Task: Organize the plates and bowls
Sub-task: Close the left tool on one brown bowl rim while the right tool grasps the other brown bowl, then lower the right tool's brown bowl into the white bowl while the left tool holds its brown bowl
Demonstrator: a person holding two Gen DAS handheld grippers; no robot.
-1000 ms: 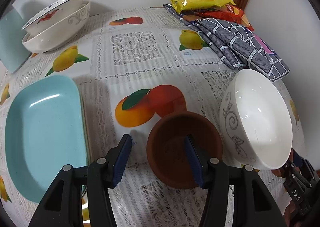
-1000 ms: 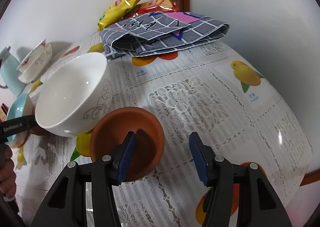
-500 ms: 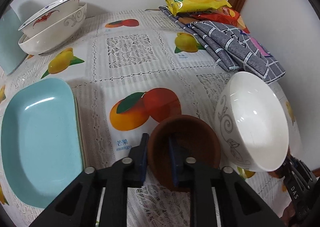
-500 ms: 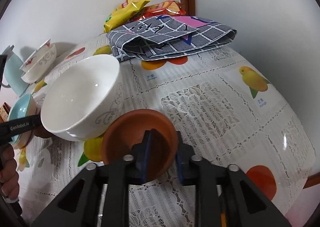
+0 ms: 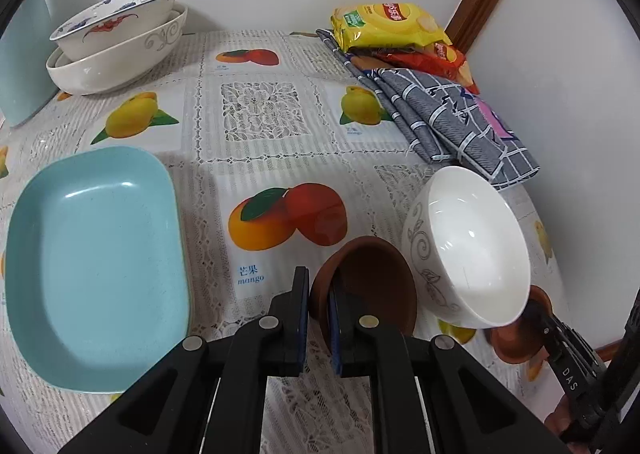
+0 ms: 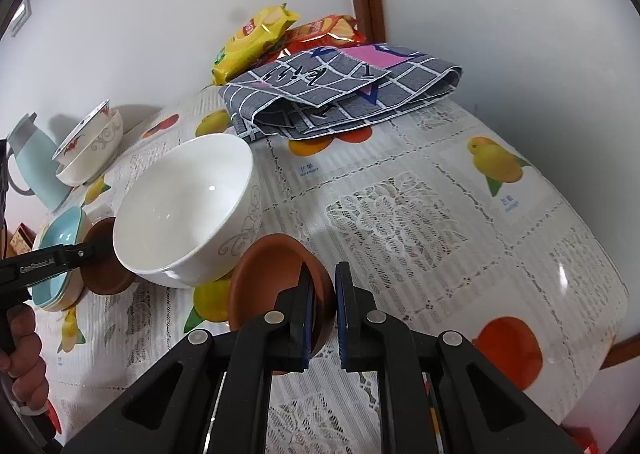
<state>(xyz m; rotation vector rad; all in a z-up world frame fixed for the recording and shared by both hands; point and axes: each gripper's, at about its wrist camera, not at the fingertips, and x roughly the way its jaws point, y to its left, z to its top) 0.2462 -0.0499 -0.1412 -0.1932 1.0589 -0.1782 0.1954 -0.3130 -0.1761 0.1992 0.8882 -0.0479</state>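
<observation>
The bench (image 5: 256,121), under a fruit-print lace cloth, is carrying everything. A pale blue rectangular dish (image 5: 92,266) is lying at its left side, with two stacked patterned bowls (image 5: 120,41) sitting at the far left corner. A white bowl (image 5: 472,250) is standing tilted between two brown saucers. The left tongs (image 5: 318,318) are pinching the rim of the left brown saucer (image 5: 372,282), which is tipping up against the white bowl. The right tongs (image 6: 322,310) are closing on the rim of the right brown saucer (image 6: 276,278), just beside that bowl.
</observation>
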